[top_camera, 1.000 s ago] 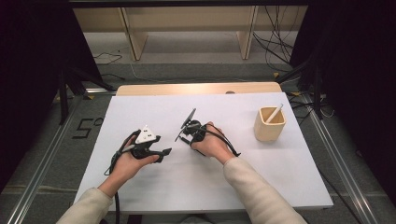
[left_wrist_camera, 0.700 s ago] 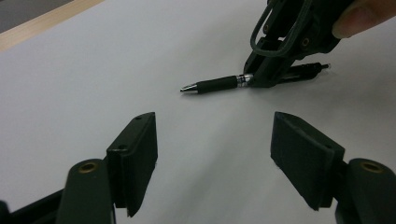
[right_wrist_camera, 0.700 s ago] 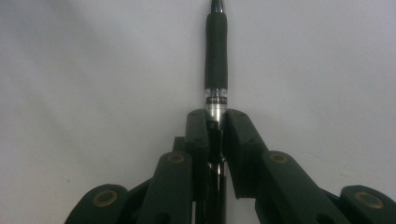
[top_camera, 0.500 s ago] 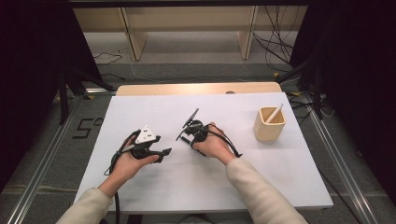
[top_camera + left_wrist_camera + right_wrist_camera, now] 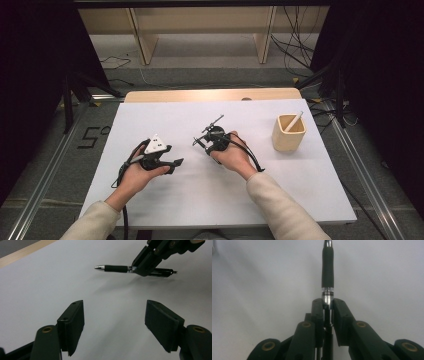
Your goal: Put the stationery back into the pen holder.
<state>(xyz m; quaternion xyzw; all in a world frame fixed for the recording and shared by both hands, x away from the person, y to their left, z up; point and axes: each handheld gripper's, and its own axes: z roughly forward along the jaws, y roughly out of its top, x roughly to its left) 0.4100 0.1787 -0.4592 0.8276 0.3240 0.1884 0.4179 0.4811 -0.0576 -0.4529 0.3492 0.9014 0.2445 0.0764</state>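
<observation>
Black retractable pen (image 5: 328,267) with rubber grip and chrome collar, light, stiff, slippery: my right gripper (image 5: 327,305) clamps its barrel behind the collar, my left gripper (image 5: 115,322) gaping idle.
</observation>
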